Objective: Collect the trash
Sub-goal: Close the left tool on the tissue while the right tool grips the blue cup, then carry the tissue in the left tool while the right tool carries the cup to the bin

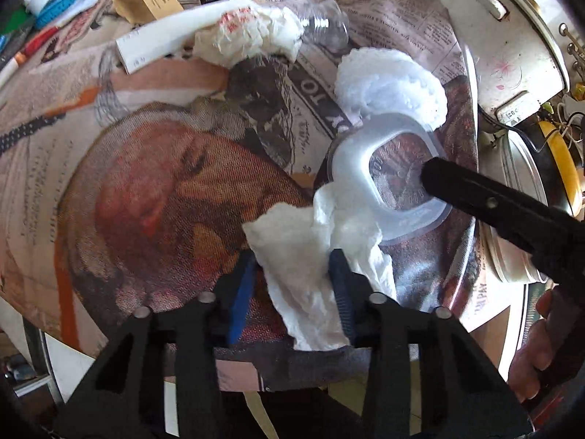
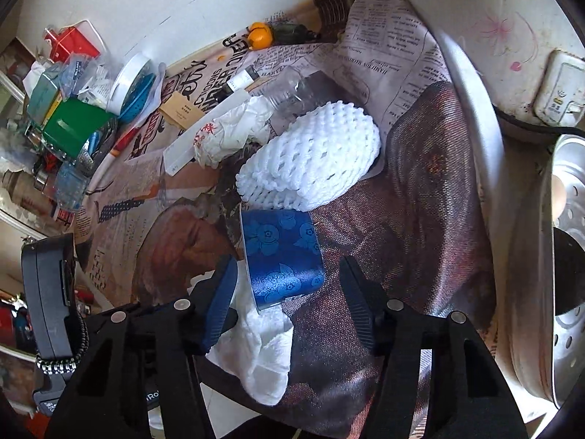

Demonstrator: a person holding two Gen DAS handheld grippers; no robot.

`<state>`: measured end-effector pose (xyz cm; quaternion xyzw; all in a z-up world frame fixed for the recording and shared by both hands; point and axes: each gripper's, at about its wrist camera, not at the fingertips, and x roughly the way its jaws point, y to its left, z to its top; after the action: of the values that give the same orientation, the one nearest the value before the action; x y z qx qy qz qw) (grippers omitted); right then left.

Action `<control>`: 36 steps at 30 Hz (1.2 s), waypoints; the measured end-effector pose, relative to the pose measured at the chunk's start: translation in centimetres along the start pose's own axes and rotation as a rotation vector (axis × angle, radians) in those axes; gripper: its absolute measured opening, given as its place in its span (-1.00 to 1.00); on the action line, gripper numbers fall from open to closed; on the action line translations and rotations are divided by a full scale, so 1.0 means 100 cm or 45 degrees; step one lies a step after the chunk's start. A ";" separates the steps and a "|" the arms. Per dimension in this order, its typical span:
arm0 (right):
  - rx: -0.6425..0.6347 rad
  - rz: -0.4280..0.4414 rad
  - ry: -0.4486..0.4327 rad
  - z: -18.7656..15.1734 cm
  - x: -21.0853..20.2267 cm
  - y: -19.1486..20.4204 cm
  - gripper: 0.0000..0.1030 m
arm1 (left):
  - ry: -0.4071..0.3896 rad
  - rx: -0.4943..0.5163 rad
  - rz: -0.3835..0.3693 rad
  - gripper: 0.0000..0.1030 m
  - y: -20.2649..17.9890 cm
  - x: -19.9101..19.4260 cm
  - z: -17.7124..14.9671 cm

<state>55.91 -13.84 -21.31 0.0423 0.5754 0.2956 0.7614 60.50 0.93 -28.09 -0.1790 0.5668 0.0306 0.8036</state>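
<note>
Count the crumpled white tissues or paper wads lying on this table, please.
2: one tissue between the left gripper's fingers beside the blue cup; one red-printed wad by the clear bottle. Others may be hidden.

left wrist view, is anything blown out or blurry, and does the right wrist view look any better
Left wrist view: the white foam fruit net is overexposed, its mesh lost, and the crumpled white tissue between the left gripper pads is soft. Right wrist view: the net's mesh reads clearly and the blue flower-printed cup is sharp; edges bend.
</note>
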 end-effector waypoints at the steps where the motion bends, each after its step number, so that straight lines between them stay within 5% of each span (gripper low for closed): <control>1: -0.002 0.008 0.011 0.001 0.003 -0.001 0.04 | 0.008 0.007 -0.010 -0.58 -0.001 0.000 0.000; 5: 0.012 0.047 0.052 0.001 0.013 -0.008 -0.22 | -0.010 0.001 0.017 -0.88 0.000 -0.001 0.000; 13: 0.035 0.034 0.001 -0.006 0.001 -0.010 -0.30 | -0.157 0.040 0.091 -0.92 0.005 -0.036 0.007; 17: 0.042 -0.016 -0.047 -0.010 -0.013 -0.003 -0.59 | -0.249 0.064 0.086 -0.92 0.014 -0.063 0.010; 26: 0.124 -0.201 -0.240 -0.042 -0.046 0.032 -0.59 | -0.403 0.188 0.042 -0.92 0.048 -0.126 -0.016; 36: 0.231 -0.247 -0.484 -0.100 -0.098 0.098 -0.59 | -0.552 0.339 -0.056 -0.92 0.085 -0.213 -0.078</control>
<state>41.34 -13.46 -12.34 0.1099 0.4472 0.1547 0.8741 43.83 9.63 -12.90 -0.0731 0.3764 -0.0242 0.9232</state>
